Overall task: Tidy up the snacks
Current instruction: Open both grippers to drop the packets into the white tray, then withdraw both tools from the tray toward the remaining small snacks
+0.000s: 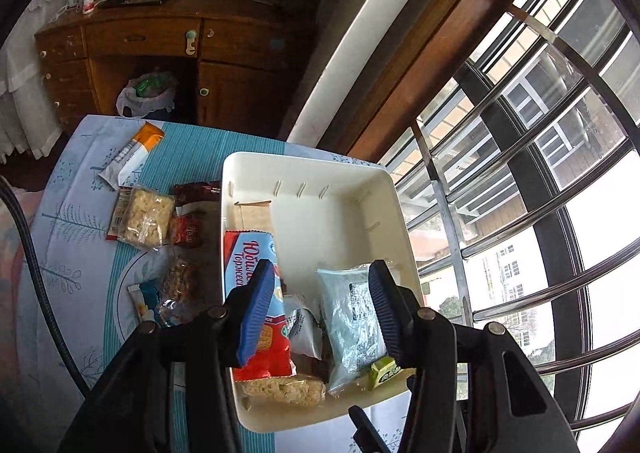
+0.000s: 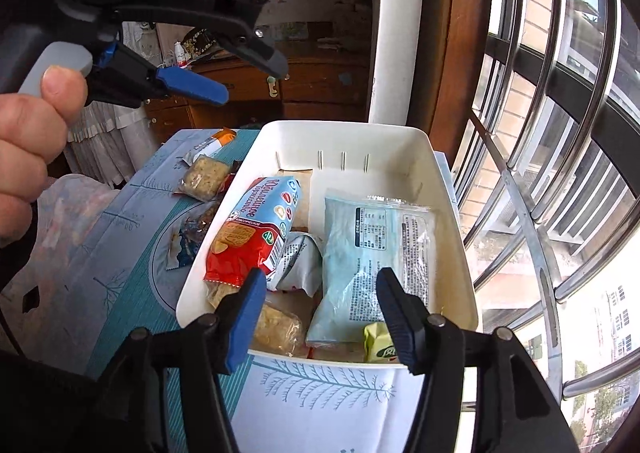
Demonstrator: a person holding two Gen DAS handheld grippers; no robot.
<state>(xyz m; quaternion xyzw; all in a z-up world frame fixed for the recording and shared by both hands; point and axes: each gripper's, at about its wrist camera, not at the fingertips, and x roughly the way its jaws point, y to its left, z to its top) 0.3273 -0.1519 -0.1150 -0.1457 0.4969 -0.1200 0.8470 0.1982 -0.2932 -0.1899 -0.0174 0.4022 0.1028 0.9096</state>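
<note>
- The cream rectangular plastic bin (image 2: 448, 213) sits on the blue patterned tablecloth (image 2: 120, 285), on the right side by the barred window (image 2: 560, 173), its long axis running from near to far.
- Inside it, the red and blue biscuit packet (image 2: 256, 233) lies along the left wall, lengthwise near to far, blue end pointing away.
- The pale blue clear-edged sachet (image 2: 360, 265) lies beside it to the right, also lengthwise near to far, printed label up.
- Between those two sits a small white crumpled pouch (image 2: 300, 265), partly tucked under the biscuit packet.
- At the near wall a beige puffed-rice bar (image 2: 276, 327) lies crosswise, and a small yellow-green wrapped sweet (image 2: 378, 343) sits in the near right corner, its print cut off by the rim.
- The left gripper (image 1: 322, 313) hovers over the bin, jaws wide apart with nothing between them.
- The right gripper (image 2: 320, 317) hangs over the near end of the bin, likewise spread wide and empty.
- Left of the bin, loose snacks remain on the cloth: an orange and white wrapped bar (image 1: 132, 155) at the far end, a clear-wrapped square rice cake (image 1: 146, 219), and dark red wrappers (image 1: 192, 213) too shaded to read.
- Nearer ones beside the left gripper are partly hidden behind its finger.
</note>
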